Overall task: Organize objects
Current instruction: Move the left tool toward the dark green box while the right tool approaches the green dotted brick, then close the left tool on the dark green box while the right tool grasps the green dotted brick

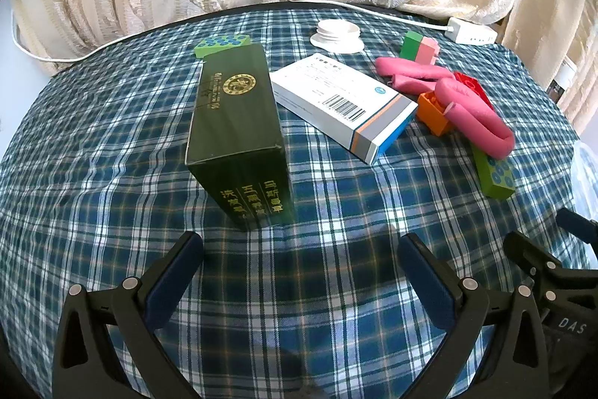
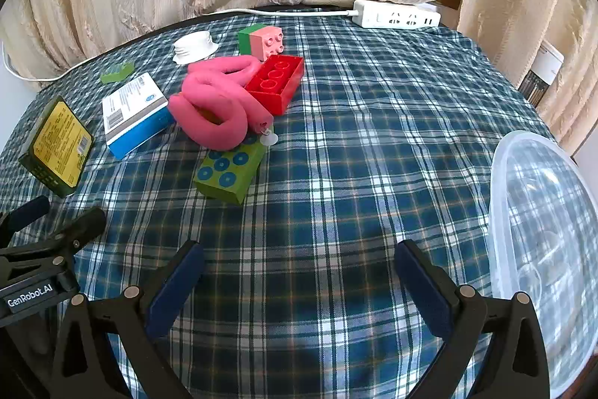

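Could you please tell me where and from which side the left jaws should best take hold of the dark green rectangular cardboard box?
Probably across the two long side faces of the dark green rectangular cardboard box, near its closer end, coming straight ahead: it lies lengthwise toward the open left gripper, its near end free, the white-and-blue carton beside its far part.

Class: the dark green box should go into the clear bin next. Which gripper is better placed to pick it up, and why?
Left. The dark green box lies straight ahead of the open left gripper; for the right gripper it sits far off to the side.
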Tool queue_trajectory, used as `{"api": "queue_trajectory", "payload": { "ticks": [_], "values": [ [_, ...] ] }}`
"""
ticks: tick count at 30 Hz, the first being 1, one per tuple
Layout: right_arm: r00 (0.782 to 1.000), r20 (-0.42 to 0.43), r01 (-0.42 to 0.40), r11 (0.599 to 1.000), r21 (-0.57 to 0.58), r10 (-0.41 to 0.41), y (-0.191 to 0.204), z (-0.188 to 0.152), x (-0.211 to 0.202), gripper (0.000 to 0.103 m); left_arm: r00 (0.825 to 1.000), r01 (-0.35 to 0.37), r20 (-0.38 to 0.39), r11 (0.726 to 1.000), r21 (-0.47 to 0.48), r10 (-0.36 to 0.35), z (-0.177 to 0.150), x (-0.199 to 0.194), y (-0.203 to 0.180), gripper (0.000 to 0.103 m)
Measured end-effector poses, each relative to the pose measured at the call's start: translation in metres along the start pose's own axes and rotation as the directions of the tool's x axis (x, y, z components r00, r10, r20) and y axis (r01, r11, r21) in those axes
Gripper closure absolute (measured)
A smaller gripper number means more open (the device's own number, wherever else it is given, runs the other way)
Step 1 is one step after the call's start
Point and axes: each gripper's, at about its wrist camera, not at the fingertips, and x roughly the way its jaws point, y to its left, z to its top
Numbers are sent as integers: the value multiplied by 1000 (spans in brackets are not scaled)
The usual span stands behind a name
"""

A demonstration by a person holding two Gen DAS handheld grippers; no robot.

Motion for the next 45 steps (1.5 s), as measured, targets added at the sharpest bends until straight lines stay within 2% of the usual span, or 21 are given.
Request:
{"api": "queue_trajectory", "payload": {
  "ticks": [7, 13, 24, 25, 27, 30, 39, 41, 43, 45],
  "values": [
    [999, -39, -13, 1000, -10, 13, 1, 2, 0, 0, 1000, 10, -14, 1000, 12, -10, 0, 1, 0, 0],
    [997, -37, -64, 998, 5, 64, 7, 3, -2, 0, 1000, 19, -20, 1000, 21, -18, 1, 1, 0, 0],
    [995, -4, -102, 994, 27, 102, 7, 19, -3, 0, 999, 36, -32, 999, 22, -35, 3, 1, 2, 0],
    [994, 0, -105, 994, 26, 105, 7, 21, -2, 1, 999, 34, -33, 999, 17, -34, 4, 1, 4, 0],
    [994, 5, -111, 994, 22, 111, 9, 23, -2, 2, 999, 9, -31, 1000, 10, -9, 6, 0, 7, 8],
    [993, 9, -120, 993, 13, 120, 13, 27, -1, 5, 1000, -19, -19, 1000, -3, 18, 8, -4, 14, 9],
    [990, 8, -144, 990, -10, 144, 23, 40, 7, 28, 999, -43, 8, 998, -40, 44, 21, -18, 31, 8],
    [990, 10, -144, 989, -25, 144, 26, 41, 10, 39, 999, -50, 9, 998, -50, 51, 23, -19, 36, 8],
    [991, 13, -133, 990, -36, 133, 28, 41, 14, 43, 998, -65, 6, 996, -59, 66, 26, -17, 39, 8],
    [993, 23, -114, 992, -50, 115, 29, 42, 14, 53, 997, -71, -4, 995, -72, 71, 29, -13, 42, 8]
  ]
}}
